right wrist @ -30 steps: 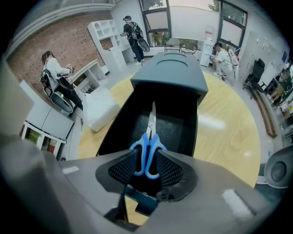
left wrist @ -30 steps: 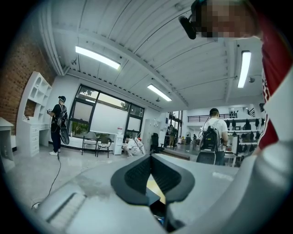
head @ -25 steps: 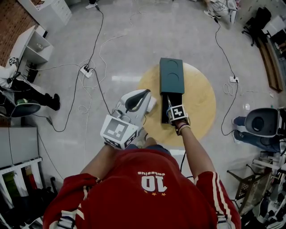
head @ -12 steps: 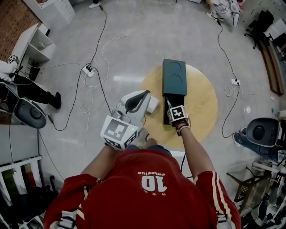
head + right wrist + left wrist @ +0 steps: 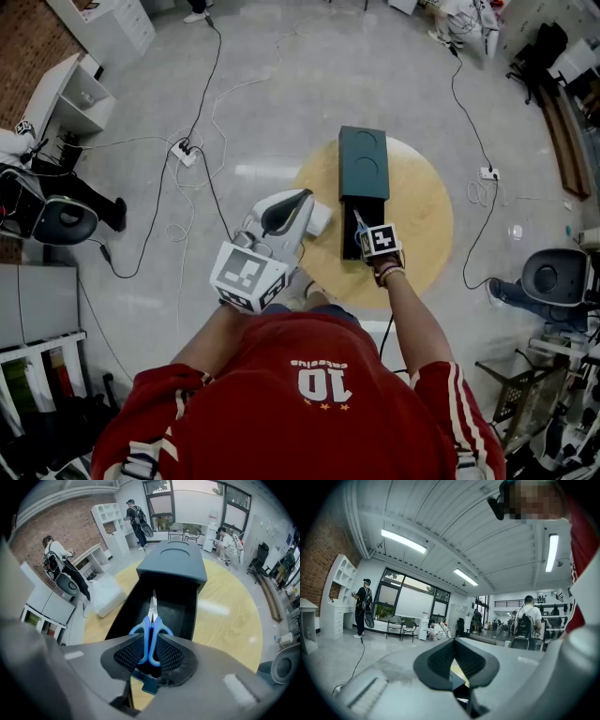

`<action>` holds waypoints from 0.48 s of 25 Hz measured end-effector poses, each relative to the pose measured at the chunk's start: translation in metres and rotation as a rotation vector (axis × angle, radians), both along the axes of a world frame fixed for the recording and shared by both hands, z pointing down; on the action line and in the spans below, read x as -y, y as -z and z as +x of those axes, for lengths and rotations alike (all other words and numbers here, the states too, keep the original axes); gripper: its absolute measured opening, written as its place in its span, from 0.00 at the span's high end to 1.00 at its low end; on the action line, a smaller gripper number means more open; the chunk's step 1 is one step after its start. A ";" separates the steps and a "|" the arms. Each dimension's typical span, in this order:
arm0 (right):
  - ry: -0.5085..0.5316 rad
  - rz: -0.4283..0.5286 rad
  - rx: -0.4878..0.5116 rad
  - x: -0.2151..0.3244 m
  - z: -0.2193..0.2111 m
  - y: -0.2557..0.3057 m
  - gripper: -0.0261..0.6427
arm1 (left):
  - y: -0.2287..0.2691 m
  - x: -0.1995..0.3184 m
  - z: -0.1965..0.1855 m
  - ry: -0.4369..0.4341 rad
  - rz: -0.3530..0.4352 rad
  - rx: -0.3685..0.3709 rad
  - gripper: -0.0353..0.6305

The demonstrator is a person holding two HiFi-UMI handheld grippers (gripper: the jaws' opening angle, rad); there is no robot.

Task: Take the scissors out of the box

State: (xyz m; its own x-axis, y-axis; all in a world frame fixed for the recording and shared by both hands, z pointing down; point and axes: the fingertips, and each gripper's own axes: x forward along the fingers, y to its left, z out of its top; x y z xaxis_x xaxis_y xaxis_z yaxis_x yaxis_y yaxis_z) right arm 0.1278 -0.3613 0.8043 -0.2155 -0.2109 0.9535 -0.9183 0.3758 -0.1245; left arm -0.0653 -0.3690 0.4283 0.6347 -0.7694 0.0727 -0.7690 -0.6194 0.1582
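Note:
The dark green box (image 5: 363, 159) lies on the round wooden table (image 5: 417, 216), with its black inner tray (image 5: 133, 604) slid out toward me. Blue-handled scissors (image 5: 152, 620) sit over that tray, blades pointing at the green sleeve. My right gripper (image 5: 151, 651) points steeply down at the tray's near end. Its jaws are closing, and the pads (image 5: 127, 656) press on the blue handle loops from both sides. In the head view the right gripper (image 5: 361, 230) covers most of the scissors. My left gripper (image 5: 295, 202) hangs level, left of the box, shut and empty; its tips (image 5: 453, 644) meet.
A white block (image 5: 319, 217) lies on the table's left edge, next to the tray. Cables and a power strip (image 5: 183, 150) run over the floor at the left. Office chairs (image 5: 553, 277) stand on the right, and people are working further off in the room.
The right gripper's marker cube has shifted slightly right and toward me over the tray. The left gripper has stayed still. Chairs at the picture's edges have shifted.

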 end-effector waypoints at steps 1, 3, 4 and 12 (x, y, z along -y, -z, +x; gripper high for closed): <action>-0.006 0.007 0.004 -0.002 0.001 0.003 0.83 | 0.001 -0.003 -0.001 -0.001 0.004 -0.002 0.94; -0.024 0.032 0.018 -0.006 0.003 0.008 0.83 | 0.004 -0.010 -0.003 -0.003 0.009 -0.006 0.94; -0.035 0.049 0.028 -0.007 0.004 0.012 0.83 | 0.004 -0.015 -0.004 -0.004 0.011 -0.008 0.94; -0.100 0.171 0.061 -0.027 0.010 0.042 0.83 | 0.010 -0.051 -0.016 -0.017 0.032 -0.017 0.94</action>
